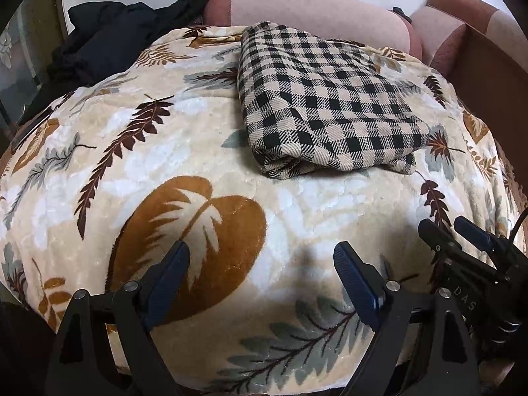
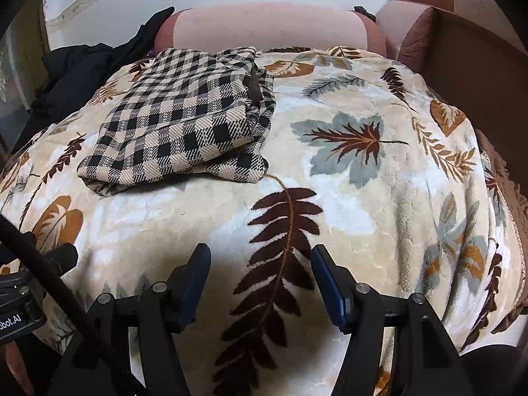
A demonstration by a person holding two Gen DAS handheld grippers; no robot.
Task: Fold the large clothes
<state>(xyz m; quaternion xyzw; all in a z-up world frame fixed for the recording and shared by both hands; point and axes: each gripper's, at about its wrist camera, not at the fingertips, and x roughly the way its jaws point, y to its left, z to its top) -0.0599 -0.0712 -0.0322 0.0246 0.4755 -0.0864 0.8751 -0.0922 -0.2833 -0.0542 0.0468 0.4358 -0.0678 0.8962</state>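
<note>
Black-and-beige checked cloth, the garment, lies folded into a thick, roughly rectangular bundle on the leaf-printed blanket, toward the blanket's far edge and well apart from both grippers. Its nearer fold shows several stacked layers, and in the right wrist view a dark brown strip runs along its right side near the far corner. The blanket is cream plush with brown fern fronds, ochre leaves and grey-green leaves, and it covers the whole surface under the bundle, dropping away at its left and right edges. Beyond the far edge sits a long pink bolster cushion with darker reddish ends, and a second pink-and-brown cushion stands at the far right corner. A heap of black clothing lies off the blanket's far left corner, partly against the bolster. The left gripper hangs over the near edge of the blanket with its jaws spread wide and nothing between its blue fingers. The right gripper hangs beside it over the same near edge, likewise spread wide and holding nothing, its blue fingers over a brown fern frond. Neither gripper touches the garment.
</note>
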